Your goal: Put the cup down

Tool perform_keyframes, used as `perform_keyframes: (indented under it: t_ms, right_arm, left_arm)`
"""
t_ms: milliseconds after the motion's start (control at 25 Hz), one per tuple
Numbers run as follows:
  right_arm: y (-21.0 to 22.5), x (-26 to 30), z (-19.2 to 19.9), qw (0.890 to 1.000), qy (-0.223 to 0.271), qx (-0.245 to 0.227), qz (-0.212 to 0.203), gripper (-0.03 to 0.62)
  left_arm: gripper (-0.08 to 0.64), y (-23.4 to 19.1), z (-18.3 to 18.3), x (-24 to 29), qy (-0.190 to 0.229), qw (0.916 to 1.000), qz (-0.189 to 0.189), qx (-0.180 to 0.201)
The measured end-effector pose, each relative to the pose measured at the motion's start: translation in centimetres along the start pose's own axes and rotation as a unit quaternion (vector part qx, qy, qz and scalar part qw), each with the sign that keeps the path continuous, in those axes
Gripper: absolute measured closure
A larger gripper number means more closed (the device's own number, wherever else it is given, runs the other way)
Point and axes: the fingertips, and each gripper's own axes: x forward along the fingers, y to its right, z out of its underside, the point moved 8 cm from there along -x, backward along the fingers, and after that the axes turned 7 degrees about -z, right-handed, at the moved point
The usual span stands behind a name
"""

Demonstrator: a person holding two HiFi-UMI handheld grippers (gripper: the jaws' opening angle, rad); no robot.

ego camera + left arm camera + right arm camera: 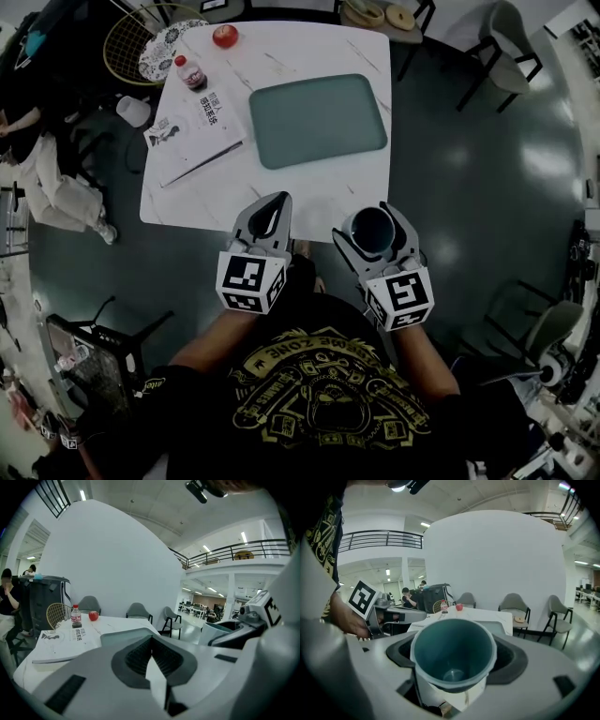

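**Cup in my right gripper, at the near edge of the table**

In the head view I stand at the near side of a white table [281,187]. My right gripper [375,217] is clamped around the cup [371,234], a jaw on each side of it. The cup is upright with its dark, empty inside facing the camera, and it shows over the table's near right corner. My left gripper [281,201] is just beside it, with its jaws together at the tips and nothing between them. Further along the table lies a green tray [317,119]. To the left of the tray are a booklet [197,127], a small bottle [190,72] and a red apple [225,36]. A person [47,178] sits off the table's left side.

In the left gripper view my jaws meet at the centre line, and the left gripper [152,665] holds nothing. Beyond them I see the tabletop [117,623] with the bottle [76,616], the apple [93,616] and the booklet [61,641]. At the right edge is the cup [216,632], held in the right gripper [243,634].

In the right gripper view the cup [454,651] fills the space between my jaws. It is teal inside and pale outside, and both jaws press on its sides. It is held in the air, short of the table [480,616], which lies ahead with the apple [459,607] and the bottle [444,605] at its far end. The left gripper [396,616] shows to the left at about the same height.
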Motion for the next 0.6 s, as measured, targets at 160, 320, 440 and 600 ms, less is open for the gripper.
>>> perform_keyframes:
  t_ms: [160,320,440,600]
  right_arm:
    - [1.4,2.6,-1.5,1.0,0.0,-0.006,0.007,0.199]
    - [2.4,5.0,-3.1,1.0,0.01,-0.014,0.015,0.199]
    - [3.2,6.8,-3.9,1.0,0.013,-0.017,0.022,0.199]
    - [4.7,9.2,-4.8,0.999,0.016,-0.023,0.035,0.198]
  left_arm:
    - [0.549,-2.0,-1.1,2.3,0.002,1.0,-0.001,0.001]
    - [0.549,-3.6,-2.1,4.4,0.004,1.0,0.001,0.007]
    - [0.549,-4.3,-2.6,6.1,0.005,0.9999,0.009,0.009]
    - [0.549,-5.1,-3.1,8.6,0.006,0.9997,0.018,0.014]
